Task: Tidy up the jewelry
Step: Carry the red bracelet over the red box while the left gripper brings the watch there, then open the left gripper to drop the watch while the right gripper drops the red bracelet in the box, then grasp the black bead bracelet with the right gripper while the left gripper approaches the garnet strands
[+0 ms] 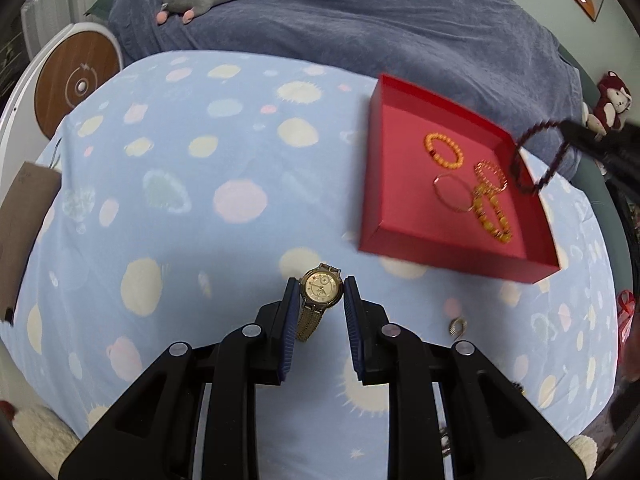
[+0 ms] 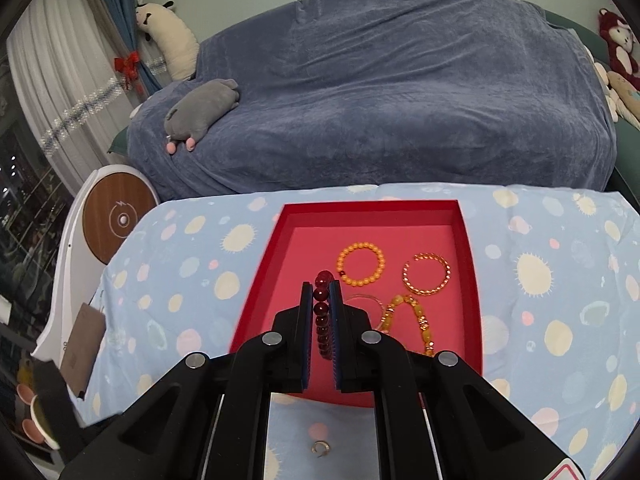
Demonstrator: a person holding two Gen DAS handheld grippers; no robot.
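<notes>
A gold watch (image 1: 320,290) lies on the spotted blue cloth between the fingers of my left gripper (image 1: 321,286), which is open around its face without gripping. A red tray (image 1: 384,152) holds an orange bead bracelet (image 1: 443,151), a thin bangle (image 1: 453,197), a gold chain bracelet (image 1: 491,174) and a yellow bead strand (image 1: 492,218). My right gripper (image 2: 321,286) is shut on a dark red bead bracelet (image 2: 322,312) and holds it above the tray (image 2: 256,292); it also shows in the left wrist view (image 1: 536,156).
A small ring (image 2: 320,448) lies on the cloth below the right gripper, also in the left wrist view (image 1: 458,326). A blue-covered sofa (image 2: 380,92) with a grey plush (image 2: 202,110) stands behind the table. A round white and wood device (image 2: 120,216) stands at left.
</notes>
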